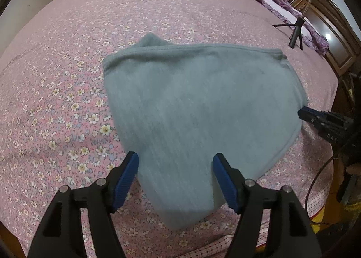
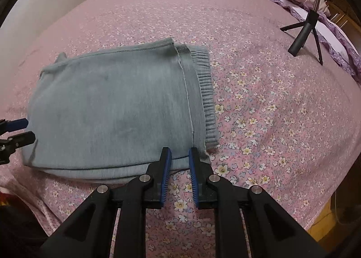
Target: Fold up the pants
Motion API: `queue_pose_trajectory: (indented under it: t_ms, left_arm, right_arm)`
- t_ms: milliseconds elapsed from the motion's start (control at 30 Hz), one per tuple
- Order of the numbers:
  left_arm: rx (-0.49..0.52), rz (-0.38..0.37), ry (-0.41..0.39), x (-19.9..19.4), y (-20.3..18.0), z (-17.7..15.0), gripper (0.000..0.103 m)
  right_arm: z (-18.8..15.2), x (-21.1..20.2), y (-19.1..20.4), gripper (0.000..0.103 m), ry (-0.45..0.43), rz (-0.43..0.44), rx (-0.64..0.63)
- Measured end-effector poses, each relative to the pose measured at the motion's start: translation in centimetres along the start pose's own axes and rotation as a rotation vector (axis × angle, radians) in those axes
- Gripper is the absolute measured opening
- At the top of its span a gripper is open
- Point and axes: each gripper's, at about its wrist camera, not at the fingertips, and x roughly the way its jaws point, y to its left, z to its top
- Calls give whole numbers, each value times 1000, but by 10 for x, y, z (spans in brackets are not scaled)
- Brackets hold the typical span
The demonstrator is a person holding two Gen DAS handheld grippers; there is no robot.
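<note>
Grey pants (image 2: 117, 109) lie folded into a thick bundle on a pink flowered bed (image 2: 270, 104). At their left edge, the left gripper (image 1: 176, 163) has its fingers spread wide, gripping nothing. At their near right corner, the right gripper (image 2: 179, 156) has its fingers narrowly parted, empty.

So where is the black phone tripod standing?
The black phone tripod stands on the pink floral bedsheet, far right in both views, beside the purple frilled bedding, beyond the folded grey pants.

Lettering: white letters "DAS" on the black body of the right gripper (image 1: 303, 115), left-wrist view; nothing else legible.
</note>
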Motion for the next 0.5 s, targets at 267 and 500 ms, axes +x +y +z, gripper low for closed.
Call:
queue_pose_trajectory:
  t_ms: [267, 500]
  left_arm:
    - [-100, 14, -10, -14, 23, -10, 73]
    - [-169, 13, 17, -16, 49, -21, 76]
  right_arm:
    - [-4, -5, -6, 32, 5, 31, 52]
    - [-12, -28, -5, 44, -10, 51, 85]
